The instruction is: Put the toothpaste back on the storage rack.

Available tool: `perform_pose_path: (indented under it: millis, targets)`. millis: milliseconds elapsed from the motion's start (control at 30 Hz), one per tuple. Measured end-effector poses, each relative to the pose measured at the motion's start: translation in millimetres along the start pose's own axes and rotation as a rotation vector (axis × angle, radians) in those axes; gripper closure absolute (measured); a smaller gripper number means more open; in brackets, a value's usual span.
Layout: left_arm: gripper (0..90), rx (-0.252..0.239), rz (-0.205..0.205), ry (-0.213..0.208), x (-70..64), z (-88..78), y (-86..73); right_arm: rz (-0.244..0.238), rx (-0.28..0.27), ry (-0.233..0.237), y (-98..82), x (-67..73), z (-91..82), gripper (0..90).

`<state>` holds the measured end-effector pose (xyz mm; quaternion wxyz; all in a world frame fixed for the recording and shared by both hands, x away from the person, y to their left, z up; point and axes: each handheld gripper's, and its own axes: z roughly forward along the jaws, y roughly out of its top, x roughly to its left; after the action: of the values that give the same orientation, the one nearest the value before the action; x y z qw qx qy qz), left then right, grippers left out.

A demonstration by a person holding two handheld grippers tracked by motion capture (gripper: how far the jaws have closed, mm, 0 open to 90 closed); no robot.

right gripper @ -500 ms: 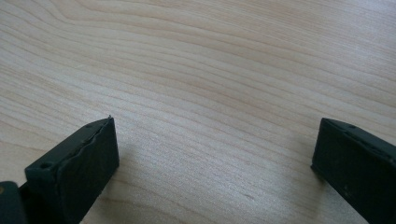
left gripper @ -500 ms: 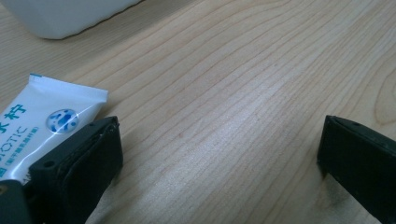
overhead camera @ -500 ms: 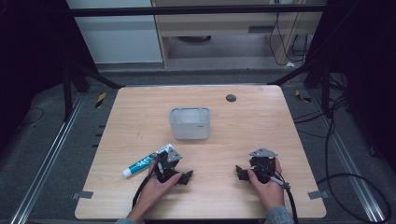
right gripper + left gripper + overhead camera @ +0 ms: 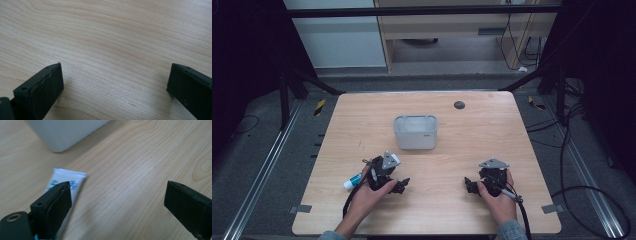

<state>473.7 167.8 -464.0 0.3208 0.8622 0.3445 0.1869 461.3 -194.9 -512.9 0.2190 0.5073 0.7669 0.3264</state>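
I hold my left gripper (image 4: 398,186) low over the near left part of the pale wood-grain counter (image 4: 492,130), its jaws spread wide with nothing between them. In the left gripper view, the white squeeze tube with blue print (image 4: 65,182) lies flat on the counter just beside and partly behind one jaw, its crimped flat end pointing toward the translucent grey plastic tub (image 4: 65,132) farther ahead. From the high view the tube (image 4: 352,181) pokes out to the left of my left hand (image 4: 364,197), its white cap end nearest the counter's left edge, and the tub (image 4: 415,132) stands upright near the middle of the counter, well apart from both grippers.

My right gripper (image 4: 471,185) sits low over the near right part of the counter, held in my right hand (image 4: 498,197). Its jaws are also spread wide, and between them I see bare wood grain. A small dark round disc (image 4: 459,105) lies on the far side of the counter.
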Motion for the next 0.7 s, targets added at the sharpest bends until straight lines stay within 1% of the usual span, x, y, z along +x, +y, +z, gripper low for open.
perform_pose_path:
  millis: [100, 133, 167, 233, 333, 367, 433, 467, 500, 533, 567, 600, 633, 700]
  targets:
    - [7.6, 0.041, 0.038, 0.027, 11.4, -9.2, 1.7, -0.006, 0.002, 0.003, 0.2, -0.5, 0.0, 0.7]
    - [7.7, 0.041, 0.038, 0.027, 11.4, -9.2, 1.7, -0.009, 0.002, 0.003, 0.1, -0.7, -0.1, 0.7]
    - [7.8, 0.069, 0.028, 0.026, 22.5, -13.8, 0.1, -0.01, 0.002, 0.003, 0.1, -0.7, -0.1, 0.7]
    - [7.9, 0.093, 0.006, 0.043, 34.7, -20.2, -2.6, -0.01, 0.002, 0.005, 0.0, -0.7, -0.2, 0.7]
    - [6.8, 0.116, 0.016, 0.066, 52.5, -31.9, -8.4, -0.011, 0.002, 0.005, 0.0, -0.8, -0.2, 0.7]
    - [5.9, 0.128, 0.019, 0.077, 57.9, -35.6, -10.1, -0.019, -0.001, 0.003, -0.2, -1.2, 0.1, 0.7]
    - [5.1, 0.148, 0.023, 0.086, 67.8, -42.5, -12.9, -0.018, -0.001, 0.003, -0.2, -1.2, 0.1, 0.7]
    - [4.9, 0.148, 0.023, 0.086, 67.8, -42.5, -12.9, -0.018, -0.001, 0.003, -0.2, -1.2, 0.1, 0.7]
    - [5.3, 0.183, 0.026, 0.094, 76.8, -46.2, -14.8, -0.019, -0.001, 0.003, -0.1, -1.3, 0.2, 0.6]
    - [6.6, 0.2, 0.027, 0.092, 81.1, -46.7, -15.4, -0.016, -0.001, 0.006, 0.0, -1.2, 0.4, 0.5]
    - [8.4, 0.214, 0.023, 0.09, 84.8, -46.9, -15.6, -0.018, -0.003, 0.01, 0.3, -1.6, 0.7, 0.4]
    - [9.4, 0.214, 0.023, 0.09, 84.8, -46.9, -15.6, -0.004, 0.002, 0.019, 0.8, -1.1, 0.2, 0.4]
    - [10.4, 0.234, 0.021, 0.09, 90.6, -47.0, -14.5, -0.005, 0.002, 0.021, 0.9, -1.3, 0.2, 0.4]
    - [12.1, 0.263, 0.022, 0.087, 94.7, -45.5, -13.5, -0.006, 0.003, 0.022, 0.9, -1.4, 0.2, 0.4]
